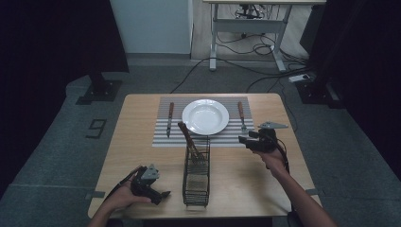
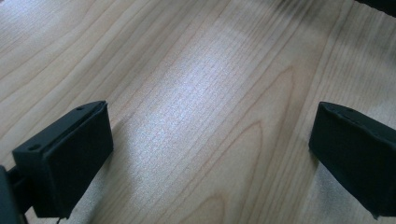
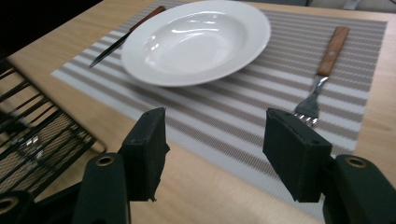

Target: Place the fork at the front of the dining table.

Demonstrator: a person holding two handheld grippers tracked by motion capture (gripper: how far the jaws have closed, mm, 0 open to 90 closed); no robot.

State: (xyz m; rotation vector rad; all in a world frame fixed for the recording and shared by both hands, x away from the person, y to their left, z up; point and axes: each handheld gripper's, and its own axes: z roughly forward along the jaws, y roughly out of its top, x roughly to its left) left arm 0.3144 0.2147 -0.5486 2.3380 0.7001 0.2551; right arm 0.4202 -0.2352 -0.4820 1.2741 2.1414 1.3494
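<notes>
A white plate (image 1: 205,116) (image 3: 196,39) rests in the middle of a striped placemat (image 1: 163,137) (image 3: 233,107). A wooden-handled knife (image 1: 170,118) (image 3: 126,35) lies left of the plate and a wooden-handled fork (image 1: 241,115) (image 3: 322,79) right of it. My right gripper (image 1: 242,141) (image 3: 215,140) hovers open by the mat's near right corner, just short of the fork's tines, with nothing between its jaws. My left gripper (image 1: 163,196) (image 2: 210,140) is held open low over bare wood at the table's near left.
A black wire basket (image 1: 196,177) (image 3: 37,135) stands at the front middle of the wooden table (image 1: 137,142), between the two grippers. A wooden-handled utensil (image 1: 188,137) leans out of its far end. Beyond the table are a desk frame and cables on the floor.
</notes>
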